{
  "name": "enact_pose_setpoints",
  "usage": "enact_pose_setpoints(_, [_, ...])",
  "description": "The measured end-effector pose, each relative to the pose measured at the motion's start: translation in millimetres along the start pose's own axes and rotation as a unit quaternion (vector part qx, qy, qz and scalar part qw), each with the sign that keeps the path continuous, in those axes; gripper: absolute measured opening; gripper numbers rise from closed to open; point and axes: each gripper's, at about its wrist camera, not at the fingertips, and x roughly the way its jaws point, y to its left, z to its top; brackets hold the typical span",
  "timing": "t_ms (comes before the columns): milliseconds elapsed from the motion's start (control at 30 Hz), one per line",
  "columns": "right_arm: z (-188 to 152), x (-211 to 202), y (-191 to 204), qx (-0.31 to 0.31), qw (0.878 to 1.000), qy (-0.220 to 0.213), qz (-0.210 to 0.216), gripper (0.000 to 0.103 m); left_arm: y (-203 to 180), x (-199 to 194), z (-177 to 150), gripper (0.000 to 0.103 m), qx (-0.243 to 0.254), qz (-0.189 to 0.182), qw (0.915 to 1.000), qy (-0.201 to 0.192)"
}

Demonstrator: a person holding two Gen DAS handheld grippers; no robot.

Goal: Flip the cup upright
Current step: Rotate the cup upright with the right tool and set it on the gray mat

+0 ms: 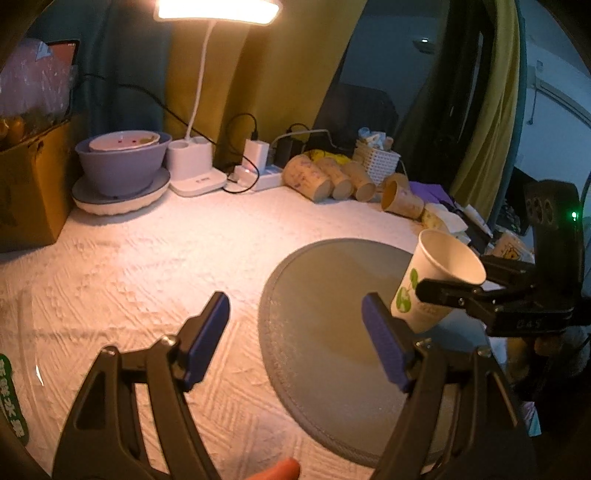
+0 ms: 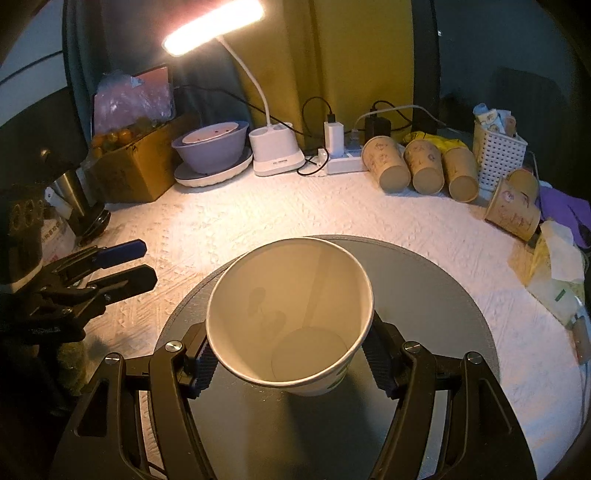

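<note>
Right gripper [image 2: 290, 360] clamping white cup [image 2: 291, 314], grey mat [image 2: 424, 295], white tablecloth [image 2: 258, 210], lit lamp [image 2: 214, 26]

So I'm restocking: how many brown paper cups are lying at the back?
4: three side by side beside the power strip, one apart, right of the white basket. Others may be hidden.

The white cup [image 2: 291, 317] hides the right gripper's [image 2: 291, 365] pad faces and part of the grey mat [image 2: 436, 295].
</note>
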Motion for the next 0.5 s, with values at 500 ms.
enact_pose_setpoints(500, [-11.4,6.6,-6.7,0.024,1.000,0.009,-0.005,0.071,-7.2,8.6,-4.2,0.075,0.000,-0.006,0.9995,0.030])
